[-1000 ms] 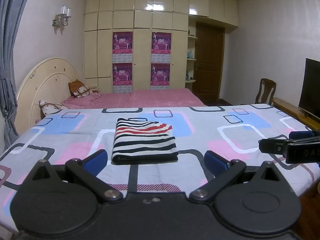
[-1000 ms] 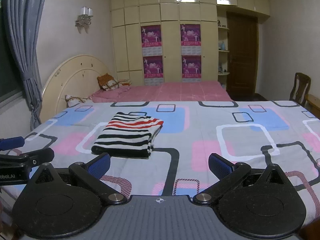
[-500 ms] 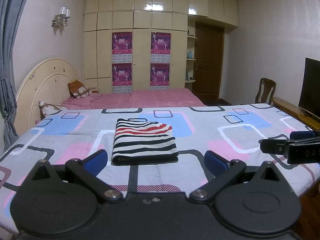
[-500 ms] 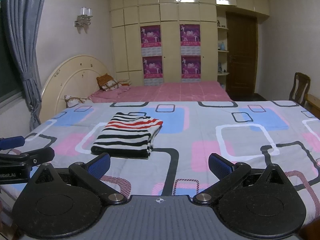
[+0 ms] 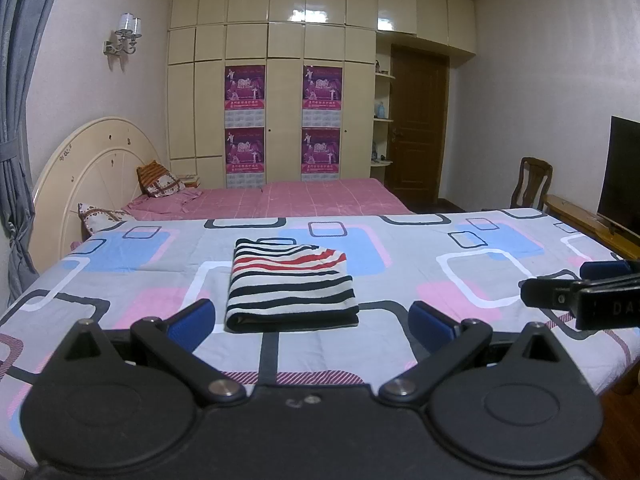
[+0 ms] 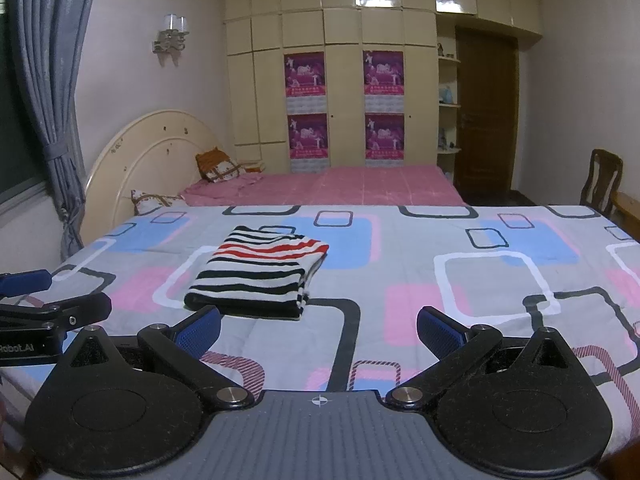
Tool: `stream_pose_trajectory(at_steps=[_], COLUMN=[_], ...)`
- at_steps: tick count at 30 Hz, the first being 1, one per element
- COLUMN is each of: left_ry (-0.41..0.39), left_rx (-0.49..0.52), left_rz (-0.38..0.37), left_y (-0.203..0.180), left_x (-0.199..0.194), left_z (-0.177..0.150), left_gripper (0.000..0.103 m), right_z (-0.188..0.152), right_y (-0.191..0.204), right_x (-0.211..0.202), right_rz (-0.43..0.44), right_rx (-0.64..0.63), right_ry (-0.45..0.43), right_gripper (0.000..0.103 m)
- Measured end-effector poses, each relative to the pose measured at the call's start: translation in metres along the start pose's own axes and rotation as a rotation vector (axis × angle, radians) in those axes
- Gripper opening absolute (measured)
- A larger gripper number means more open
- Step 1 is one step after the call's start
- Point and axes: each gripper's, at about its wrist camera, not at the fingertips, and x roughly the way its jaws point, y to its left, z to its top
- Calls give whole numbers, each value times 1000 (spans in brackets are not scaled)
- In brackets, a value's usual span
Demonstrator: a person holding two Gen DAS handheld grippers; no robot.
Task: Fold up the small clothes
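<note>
Striped garment (image 5: 290, 284) lies folded into a compact rectangle on the bed (image 5: 480, 248), centre of the left wrist frame; left of centre in the right wrist frame (image 6: 256, 274). Left claw (image 5: 310, 322) has its jaws wide apart, holding nothing, just short of the near folded edge. Right claw (image 6: 318, 328) is likewise spread and empty, garment off its left finger.

Judgement: fold looks complete. To finish well, keep both claws clear of the stack; press edges only if layers spring up.

Containers: none in view.
</note>
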Motion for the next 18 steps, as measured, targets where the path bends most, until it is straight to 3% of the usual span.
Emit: stream_pose_trajectory(at_steps=[18], left_ry=[-4], left_rx=[1], left_rz=[3], left_y=[6], left_x=[0], left_z=[2], left_gripper=[103], right_z=[1], right_y=[3], right_x=[3], right_rz=[6], right_rx=[-13], right_ry=[1], right_gripper=[103])
